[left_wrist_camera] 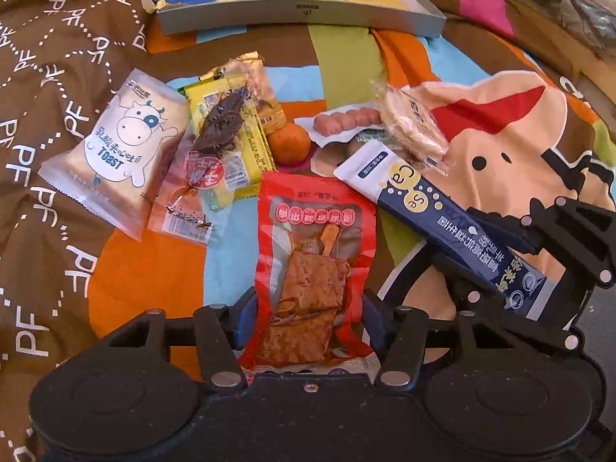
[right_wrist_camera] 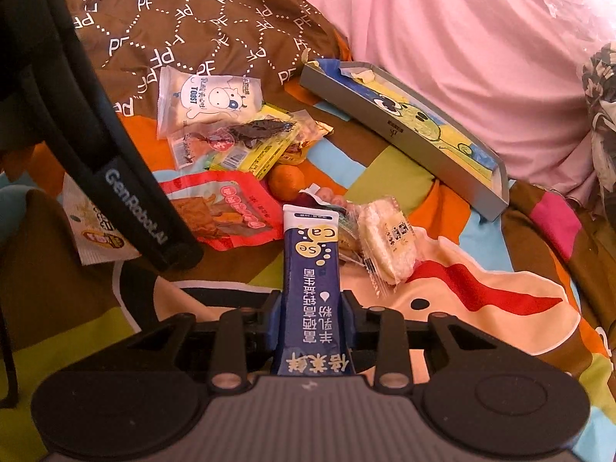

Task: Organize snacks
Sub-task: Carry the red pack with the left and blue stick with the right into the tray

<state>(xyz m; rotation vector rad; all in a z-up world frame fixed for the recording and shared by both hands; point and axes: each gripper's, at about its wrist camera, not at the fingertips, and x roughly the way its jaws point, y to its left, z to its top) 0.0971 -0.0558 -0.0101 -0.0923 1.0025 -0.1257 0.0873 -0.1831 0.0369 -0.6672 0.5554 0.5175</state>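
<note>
**On the patchwork bedspread: both grippers clamped on snack packets**

Low in the left wrist frame, the left gripper has its two blue-padded fingers pressed against the sides of a red tofu-snack pouch, which reaches up to the frame's centre. At right centre of that view the right gripper shows as black linkage closed over the lower end of a navy-and-white sachet marked "Ca" and "Se".

From the right wrist view, the same gripper sits at lower centre with its fingers tight on both edges of the sachet, whose white end points toward mid-frame. The red pouch lies left of centre, partly behind the black arm of the other tool.

Loose snacks crowd the middle of the colourful bedspread: a silver toast packet with a cartoon cow at left, a clear packet of dark dried meat lying over a yellow wrapper, a small orange just beside them, a sausage on its wrapper, and a wrapped rice cracker touching the sachet's white end. Along the top edge rests a shallow grey tray lined with a cartoon print; in the right wrist view the tray lies at upper right, against pink fabric
</note>
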